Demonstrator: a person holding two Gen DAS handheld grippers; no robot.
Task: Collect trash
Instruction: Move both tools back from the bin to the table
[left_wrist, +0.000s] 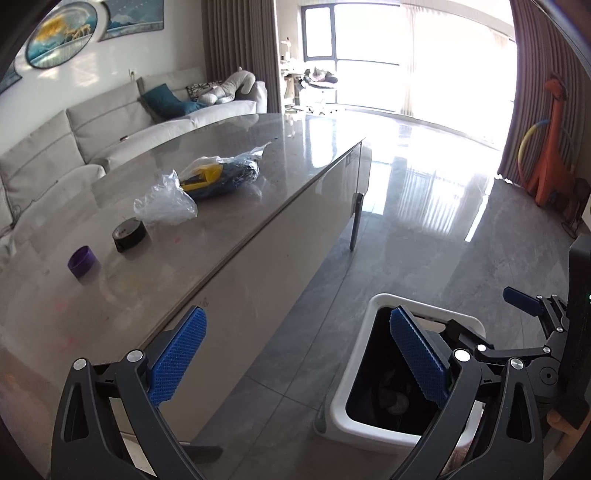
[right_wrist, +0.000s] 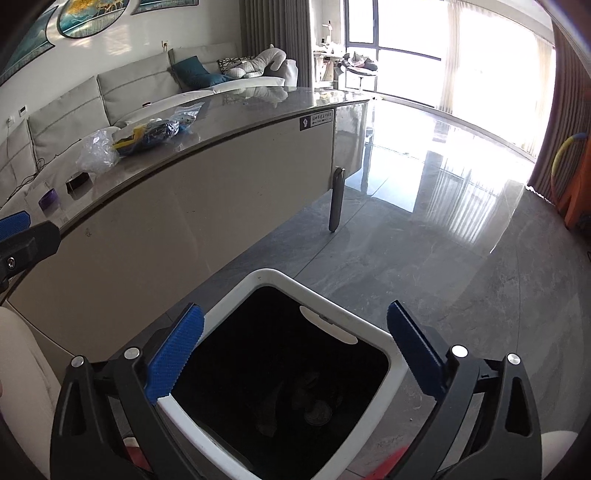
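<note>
A white trash bin (right_wrist: 373, 334) with a black liner stands on the floor beside the table; it also shows in the left wrist view (left_wrist: 354, 354). My right gripper (right_wrist: 295, 321) is open and empty right above the bin's mouth. My left gripper (left_wrist: 297, 326) is open and empty, over the table's edge, left of the bin. On the table lie a crumpled clear plastic bag (left_wrist: 166, 201), a clear bag with blue and yellow contents (left_wrist: 221, 175), a black tape roll (left_wrist: 129, 234) and a purple cap (left_wrist: 83, 261). Dim items lie at the bin's bottom (right_wrist: 314, 406).
The grey stone table (left_wrist: 295, 147) has a metal leg (left_wrist: 355, 221). A grey sofa (left_wrist: 110, 122) stands behind it. The glossy tiled floor (right_wrist: 443, 221) stretches to bright windows. An orange giraffe toy (left_wrist: 554, 140) stands at the right curtain. My right gripper's finger shows at the right of the left wrist view (left_wrist: 521, 301).
</note>
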